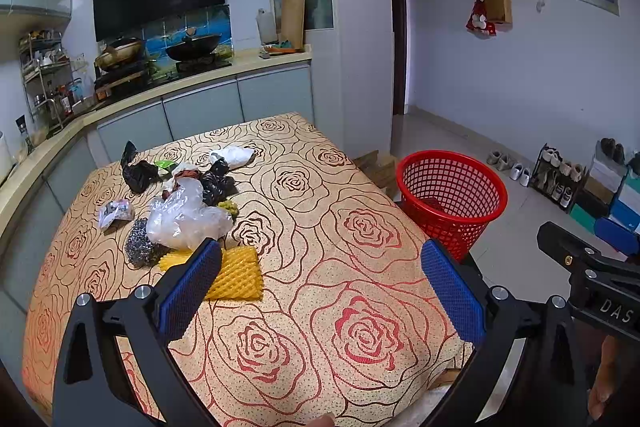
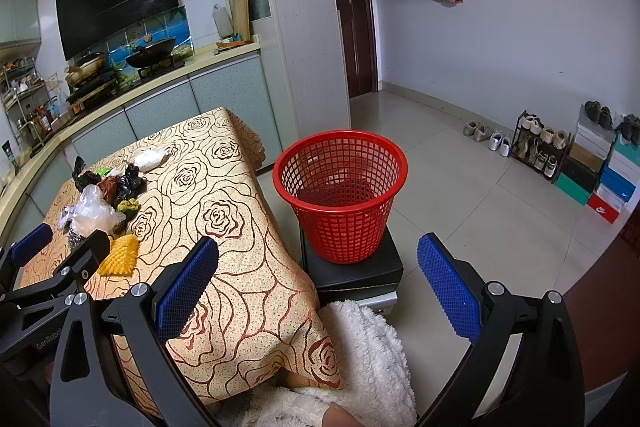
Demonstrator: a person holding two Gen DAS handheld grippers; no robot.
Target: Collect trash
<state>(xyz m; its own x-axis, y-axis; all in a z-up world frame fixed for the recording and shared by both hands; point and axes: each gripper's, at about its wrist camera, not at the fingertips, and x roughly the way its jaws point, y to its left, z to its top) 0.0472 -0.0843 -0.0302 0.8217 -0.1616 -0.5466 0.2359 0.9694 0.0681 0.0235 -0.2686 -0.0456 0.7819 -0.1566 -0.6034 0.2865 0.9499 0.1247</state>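
A heap of trash lies on the far left of the rose-patterned table (image 1: 340, 267): a clear plastic bag (image 1: 184, 215), a yellow foam net (image 1: 236, 273), a steel scourer (image 1: 138, 247), black bags (image 1: 216, 183) and a white wad (image 1: 234, 155). The red mesh basket (image 2: 340, 195) stands on a black box (image 2: 352, 269) off the table's right edge. My left gripper (image 1: 320, 287) hovers open over the near table, its left pad just in front of the foam net. My right gripper (image 2: 318, 291) is open and holds nothing, over the table's near right corner, facing the basket.
A white fluffy cloth (image 2: 360, 355) lies below the table corner. Kitchen counter (image 1: 168, 87) with a stove and woks runs behind the table. Shoe rack (image 2: 536, 143) and stacked shoeboxes (image 2: 600, 179) line the right wall. Tiled floor (image 2: 460, 187) spreads beyond the basket.
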